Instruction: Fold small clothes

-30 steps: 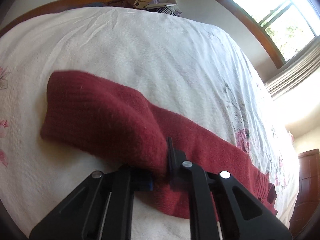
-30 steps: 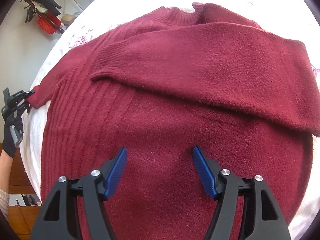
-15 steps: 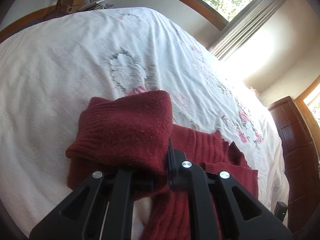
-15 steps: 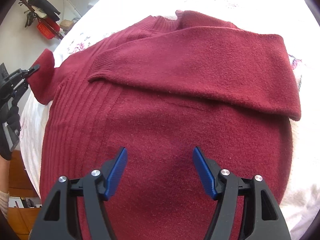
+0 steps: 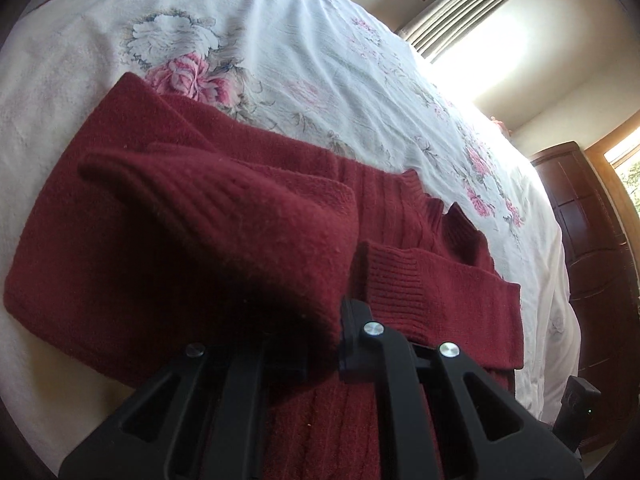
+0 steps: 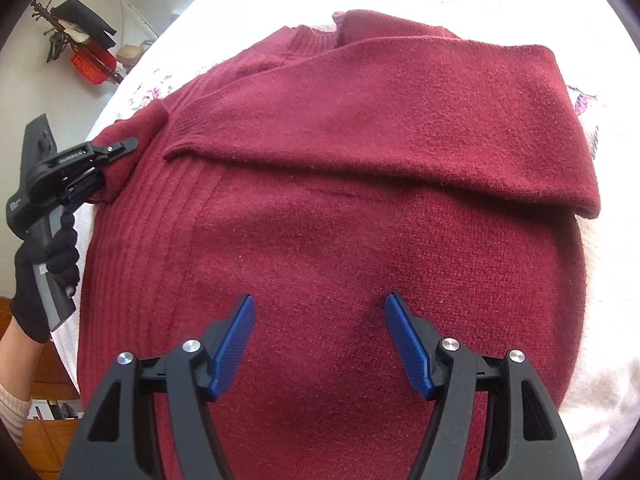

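A dark red knit sweater [image 6: 340, 240] lies flat on the bed, with one sleeve [image 6: 400, 128] folded across its chest. My left gripper [image 5: 316, 320] is shut on the other sleeve [image 5: 240, 232], which drapes over its fingers and hides the left one. In the right wrist view the left gripper [image 6: 120, 148] holds that sleeve at the sweater's left edge, at shoulder height. The folded sleeve's ribbed cuff [image 5: 392, 280] and the collar [image 5: 440, 216] lie just beyond it. My right gripper [image 6: 320, 340] hovers open over the lower body of the sweater, blue pads [image 6: 236, 344] wide apart.
The bed has a white floral cover [image 5: 280, 40]. A dark wooden cabinet [image 5: 592, 240] and curtains [image 5: 452, 12] stand beyond the bed. A black-gloved hand [image 6: 44, 264] holds the left gripper. A red basket and dark items [image 6: 88, 60] sit by the far wall.
The left gripper has lifted the outstretched sleeve and carried it inward to the sweater's side. The right gripper has stayed open over the lower body, barely shifting.
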`<move>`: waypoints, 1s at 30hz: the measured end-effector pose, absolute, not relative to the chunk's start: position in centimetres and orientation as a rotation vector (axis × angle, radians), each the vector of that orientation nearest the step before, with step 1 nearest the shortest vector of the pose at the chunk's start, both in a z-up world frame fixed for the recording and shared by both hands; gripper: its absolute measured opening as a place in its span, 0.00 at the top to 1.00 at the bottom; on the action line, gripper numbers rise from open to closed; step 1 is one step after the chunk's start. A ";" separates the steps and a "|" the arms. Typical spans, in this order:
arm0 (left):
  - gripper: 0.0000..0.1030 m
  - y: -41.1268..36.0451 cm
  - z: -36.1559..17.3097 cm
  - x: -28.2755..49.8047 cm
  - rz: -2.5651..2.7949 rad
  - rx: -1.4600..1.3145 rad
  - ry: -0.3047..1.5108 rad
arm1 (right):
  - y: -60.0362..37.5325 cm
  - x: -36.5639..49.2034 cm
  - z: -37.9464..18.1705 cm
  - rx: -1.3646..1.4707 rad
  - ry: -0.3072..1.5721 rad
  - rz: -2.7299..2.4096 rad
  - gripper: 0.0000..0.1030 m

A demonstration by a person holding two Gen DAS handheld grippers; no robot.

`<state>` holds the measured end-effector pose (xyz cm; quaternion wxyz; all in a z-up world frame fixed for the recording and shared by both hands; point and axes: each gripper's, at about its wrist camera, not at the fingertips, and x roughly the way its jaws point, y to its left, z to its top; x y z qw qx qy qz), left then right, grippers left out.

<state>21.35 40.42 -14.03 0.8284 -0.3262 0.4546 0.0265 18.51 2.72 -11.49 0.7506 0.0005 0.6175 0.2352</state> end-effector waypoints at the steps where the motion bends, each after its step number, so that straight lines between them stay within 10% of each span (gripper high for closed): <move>1: 0.92 40.5 -14.6 21.2 0.059 -0.693 0.974 | 2.8 18.6 -11.6 0.000 1.351 0.513 0.34; 30: 0.85 50.4 -14.4 19.4 0.228 -0.422 1.117 | 17.1 23.1 -8.6 0.062 1.393 0.678 0.33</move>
